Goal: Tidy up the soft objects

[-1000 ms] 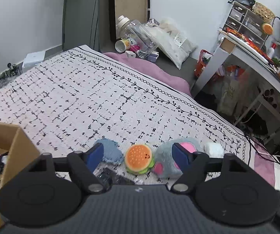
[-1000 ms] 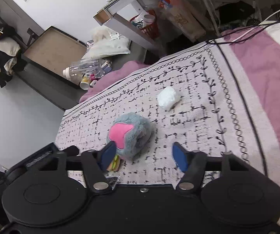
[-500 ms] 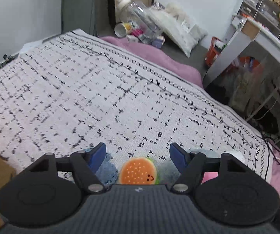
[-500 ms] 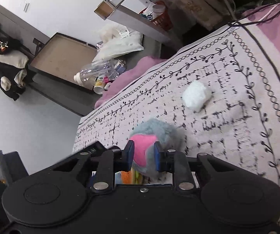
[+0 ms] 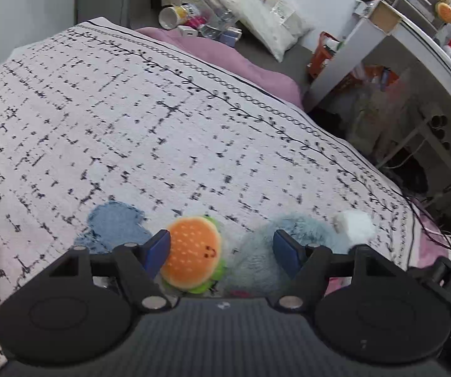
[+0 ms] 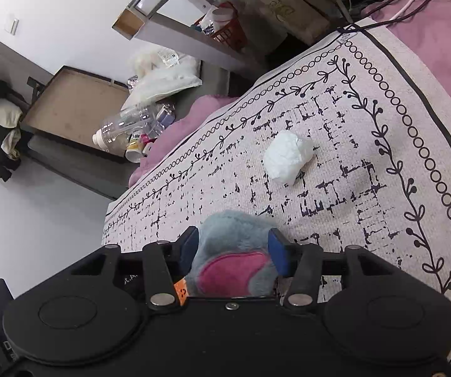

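Honestly we're barely started: right gripper point(image 6: 233, 253) squeezing the grey plush point(image 6: 231, 251), left gripper point(image 5: 222, 251) open around the burger toy point(image 5: 192, 253), blue cloth point(image 5: 115, 226) and white wad point(image 6: 288, 157) loose on the bed point(image 5: 131, 119).

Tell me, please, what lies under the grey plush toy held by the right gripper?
The patterned blanket surrounds the grey plush toy; whatever is directly beneath is hidden by its body and the right gripper.
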Tool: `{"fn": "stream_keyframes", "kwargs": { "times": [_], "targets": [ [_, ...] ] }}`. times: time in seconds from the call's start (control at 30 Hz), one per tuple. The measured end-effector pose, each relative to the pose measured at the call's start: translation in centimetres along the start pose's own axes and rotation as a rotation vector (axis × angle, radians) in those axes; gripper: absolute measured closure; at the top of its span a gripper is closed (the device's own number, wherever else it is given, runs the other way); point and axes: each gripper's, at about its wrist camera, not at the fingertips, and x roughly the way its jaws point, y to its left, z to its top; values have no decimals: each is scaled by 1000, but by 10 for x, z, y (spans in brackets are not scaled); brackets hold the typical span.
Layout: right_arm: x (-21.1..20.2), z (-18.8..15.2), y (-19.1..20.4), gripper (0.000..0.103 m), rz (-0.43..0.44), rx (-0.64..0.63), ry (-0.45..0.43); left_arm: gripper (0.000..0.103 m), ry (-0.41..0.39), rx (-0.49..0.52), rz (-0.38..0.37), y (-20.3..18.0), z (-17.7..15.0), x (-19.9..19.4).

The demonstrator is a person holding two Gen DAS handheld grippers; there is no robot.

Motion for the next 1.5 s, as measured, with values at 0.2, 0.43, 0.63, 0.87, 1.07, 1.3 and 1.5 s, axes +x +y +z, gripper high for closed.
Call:
{"fn": "stream_keyframes", "kwargs": {
  "times": [0.2,0.43,0.63,0.87,1.07,1.3,1.5],
  "targets": [
    [9,0,-8,60,-40,32,39,32,28,-49,-44,-3,-8,3],
    [11,-2,-5,69,-88,-28,96,40,71,-171,-120,6,-16,7],
    [-7,-3,8,83,-97,-65,77,64,99,-195,-190,-1,-18,0],
    [-38,-8,24,83,-70,-97,45,69,62,-191,-239,5,-29,-37],
    [-57,-20,56,83,-30,-148,16,71,3,-215,-273,23,-24,-74],
    [-77,-41,100,83,13,-215,3,71,-67,-247,-293,54,-20,-121],
    [-91,-63,133,83,45,-265,-14,71,-124,-261,-302,83,-16,-155]
  ]
}}
